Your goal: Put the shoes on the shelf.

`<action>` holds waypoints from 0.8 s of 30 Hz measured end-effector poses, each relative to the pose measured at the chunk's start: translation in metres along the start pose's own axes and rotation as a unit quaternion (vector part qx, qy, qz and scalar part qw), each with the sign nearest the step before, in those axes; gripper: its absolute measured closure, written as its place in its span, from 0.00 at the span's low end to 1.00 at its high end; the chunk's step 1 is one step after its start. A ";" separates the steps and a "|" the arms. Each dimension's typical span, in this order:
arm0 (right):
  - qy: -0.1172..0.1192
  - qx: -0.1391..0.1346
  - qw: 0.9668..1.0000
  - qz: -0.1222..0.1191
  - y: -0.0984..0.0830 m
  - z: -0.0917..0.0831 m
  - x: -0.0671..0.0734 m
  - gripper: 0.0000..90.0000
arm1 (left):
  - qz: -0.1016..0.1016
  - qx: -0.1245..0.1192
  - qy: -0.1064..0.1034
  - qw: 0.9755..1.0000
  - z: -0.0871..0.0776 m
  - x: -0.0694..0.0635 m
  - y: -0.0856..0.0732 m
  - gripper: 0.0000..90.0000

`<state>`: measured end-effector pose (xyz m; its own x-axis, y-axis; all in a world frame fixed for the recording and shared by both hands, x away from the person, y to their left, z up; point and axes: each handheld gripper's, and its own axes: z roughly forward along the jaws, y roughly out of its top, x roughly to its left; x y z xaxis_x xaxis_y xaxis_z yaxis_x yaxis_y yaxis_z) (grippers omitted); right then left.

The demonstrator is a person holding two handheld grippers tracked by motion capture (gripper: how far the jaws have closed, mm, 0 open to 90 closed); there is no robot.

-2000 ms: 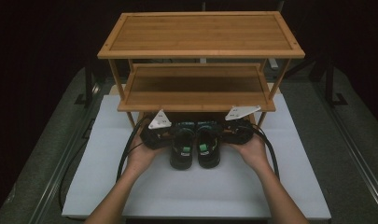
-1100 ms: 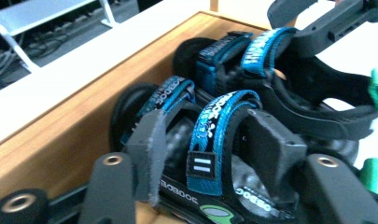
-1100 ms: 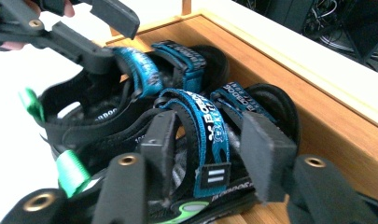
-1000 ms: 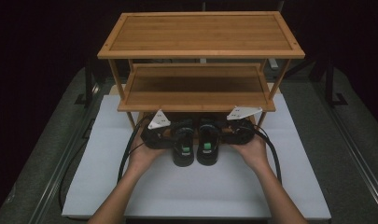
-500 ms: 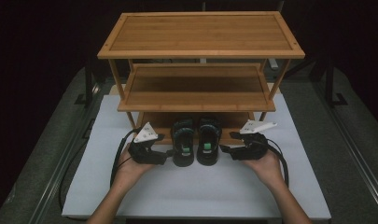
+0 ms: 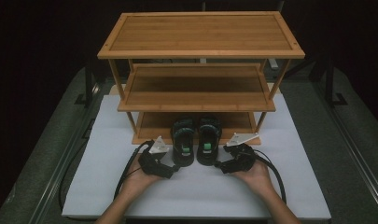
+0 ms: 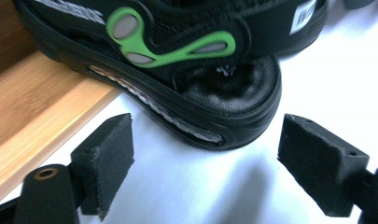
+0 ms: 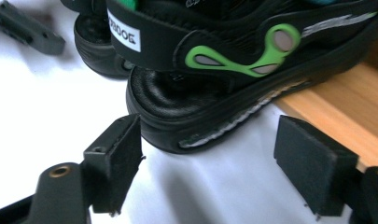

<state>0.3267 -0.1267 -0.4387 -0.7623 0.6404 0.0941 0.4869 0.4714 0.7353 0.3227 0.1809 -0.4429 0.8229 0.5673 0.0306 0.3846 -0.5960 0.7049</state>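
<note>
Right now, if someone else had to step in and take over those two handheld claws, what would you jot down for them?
Left gripper: open, nothing between its jaws, which have just been opening, beside the left sandal.
Right gripper: the same, beside the right sandal.
Sandals: side by side, toes on the wooden rack's bottom shelf, heels overhanging the white mat.
Done: pair released.
Left: perhaps pushing them fully onto the shelf.

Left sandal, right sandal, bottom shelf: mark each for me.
left sandal [image 6: 183, 140], high view, its green-marked strap.
right sandal [image 6: 208, 139], high view, its strap.
bottom shelf [image 6: 151, 127], high view, bare wood left of the sandals.
</note>
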 end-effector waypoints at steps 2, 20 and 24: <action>-0.008 0.006 1.000 -0.004 0.000 0.007 0.006 0.23 | 0.005 0.005 0.004 1.000 0.005 -0.002 0.000 0.18; -0.024 -0.032 0.999 -0.019 0.021 0.013 -0.002 0.35 | 0.013 -0.037 0.001 0.999 0.004 0.022 0.025 0.25; -0.030 -0.034 0.999 -0.018 0.025 0.018 -0.007 0.36 | 0.004 -0.040 -0.002 0.999 0.010 0.034 0.027 0.25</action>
<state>0.3517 -0.1083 -0.4331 -0.7508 0.6599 0.0279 0.4277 0.4536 0.7819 0.3654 0.1788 -0.4295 0.8272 0.5608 0.0344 0.3437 -0.5535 0.7586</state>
